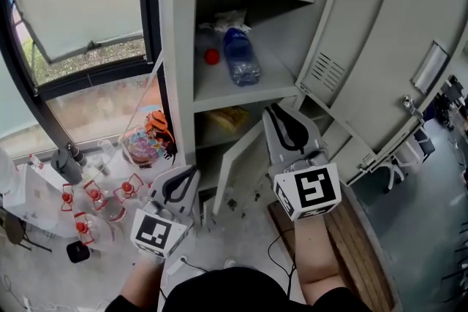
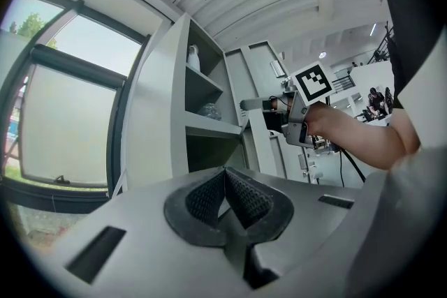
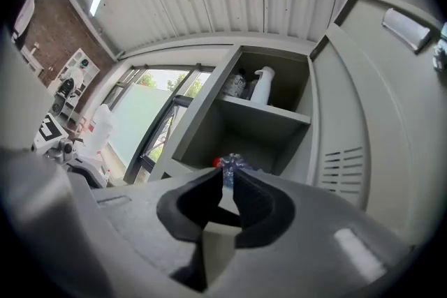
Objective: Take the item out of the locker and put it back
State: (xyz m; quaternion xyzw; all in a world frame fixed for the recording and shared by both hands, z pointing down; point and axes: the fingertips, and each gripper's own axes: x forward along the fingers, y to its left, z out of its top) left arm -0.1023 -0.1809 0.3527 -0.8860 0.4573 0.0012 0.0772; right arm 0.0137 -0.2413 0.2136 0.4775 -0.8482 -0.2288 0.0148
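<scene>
The bottle [image 1: 240, 55] lay on its side on the middle shelf [image 1: 219, 90] of the open locker [image 1: 178, 25]. Your right gripper [image 1: 280, 117] hung in front of the shelf below, its jaws a crack apart with nothing between them. Your left gripper [image 1: 186, 177] was lower, clenched and empty. The clear plastic looked light, thin-walled and slick, likely to dent or roll. You would probably have needed wider jaws and a gentle squeeze across the mid-body.

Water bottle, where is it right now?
In the head view, the water bottle lies on its side on the locker's middle shelf, left of the open door, just above the right gripper.
</scene>
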